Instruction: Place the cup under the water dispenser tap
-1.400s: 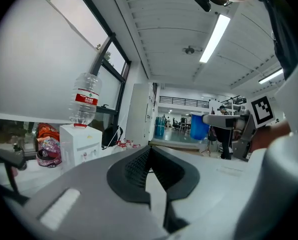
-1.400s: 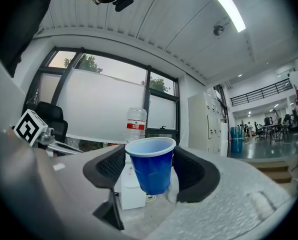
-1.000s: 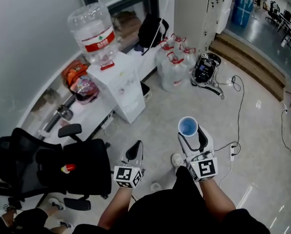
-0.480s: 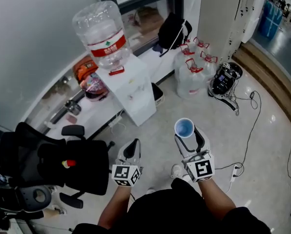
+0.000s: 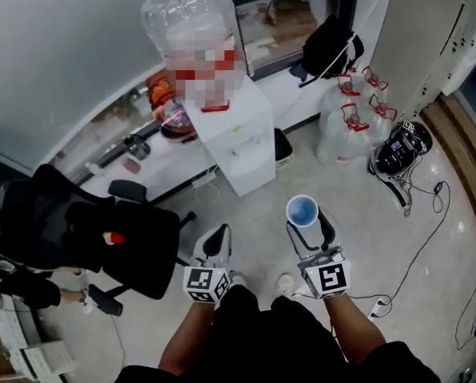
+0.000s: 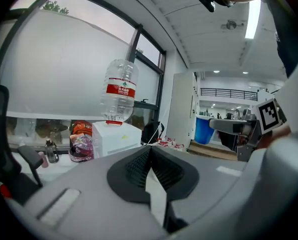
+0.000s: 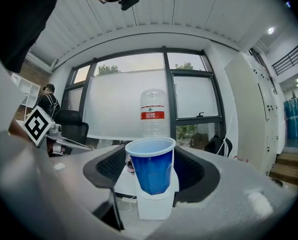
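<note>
Nearest, above a pale shoe (image 5: 283, 285) on the grey floor (image 5: 414, 238), holds both grippers out side by side. Clamps the right gripper (image 5: 311, 228) on a blue cup (image 5: 303, 209), one jaw pressed to each side of it, cup upright with its mouth up and no contents to be seen. Carries that cup in the air, resting on nothing, well short of the water dispenser (image 5: 238, 130). Holds the left gripper (image 5: 216, 236) just beside the right one, jaws together at the tips with nothing between them. Just left of the grippers, a black office chair (image 5: 102, 238) on the floor. Farther on, straight past the cup, the white water dispenser standing on the floor, backed against a low white ledge (image 5: 154, 174) cluttered with small things too blurred to name. On top of the dispenser, a big clear bottle (image 5: 192, 22), neck down. In the right gripper view, shows that bottle directly above the cup's rim and the dispenser's white body behind and below the cup. To the right of the dispenser, clear water jugs (image 5: 346, 122) with red handles grouped on the floor, a black bag (image 5: 330, 50) on the ledge behind them, and a thin cable (image 5: 430, 214) trailing over the floor.
</note>
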Available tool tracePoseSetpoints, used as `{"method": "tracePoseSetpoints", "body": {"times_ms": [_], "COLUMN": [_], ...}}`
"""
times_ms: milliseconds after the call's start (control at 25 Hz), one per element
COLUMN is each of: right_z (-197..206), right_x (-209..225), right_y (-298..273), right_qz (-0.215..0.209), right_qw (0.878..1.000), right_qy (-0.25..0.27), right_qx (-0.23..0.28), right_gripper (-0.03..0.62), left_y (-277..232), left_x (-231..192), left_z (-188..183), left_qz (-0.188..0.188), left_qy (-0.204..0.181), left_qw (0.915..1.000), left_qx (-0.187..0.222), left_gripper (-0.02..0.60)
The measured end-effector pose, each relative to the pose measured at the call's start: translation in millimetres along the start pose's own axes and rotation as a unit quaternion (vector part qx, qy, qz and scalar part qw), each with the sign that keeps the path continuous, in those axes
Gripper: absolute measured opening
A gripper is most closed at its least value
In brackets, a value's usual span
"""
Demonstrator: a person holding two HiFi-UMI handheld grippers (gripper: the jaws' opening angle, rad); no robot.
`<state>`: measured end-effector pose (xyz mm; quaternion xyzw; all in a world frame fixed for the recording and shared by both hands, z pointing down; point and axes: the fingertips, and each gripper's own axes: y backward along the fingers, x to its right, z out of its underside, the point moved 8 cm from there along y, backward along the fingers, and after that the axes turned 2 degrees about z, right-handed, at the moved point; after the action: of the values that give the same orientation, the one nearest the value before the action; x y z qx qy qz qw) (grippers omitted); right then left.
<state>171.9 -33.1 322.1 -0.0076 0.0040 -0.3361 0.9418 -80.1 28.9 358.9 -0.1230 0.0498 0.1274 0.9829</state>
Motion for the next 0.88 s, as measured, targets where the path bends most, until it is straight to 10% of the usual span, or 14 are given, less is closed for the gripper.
{"method": "tracePoseSetpoints", "body": {"times_ms": [880], "right_z": [46.3], "right_x": [-45.0], "right_y": [-168.5], "right_qz": [-0.067], "right_qw": [0.998], "right_qy": [0.016], "right_qx": [-0.005], "right_gripper": [0.301], "left_y": [-56.1], "left_x": [-145.5], "left_z": [10.7], "left_qz": [-0.028], "left_qy": [0.016], "left_qw": [0.9994], "left_qx": [0.015], "left_gripper": [0.015]}}
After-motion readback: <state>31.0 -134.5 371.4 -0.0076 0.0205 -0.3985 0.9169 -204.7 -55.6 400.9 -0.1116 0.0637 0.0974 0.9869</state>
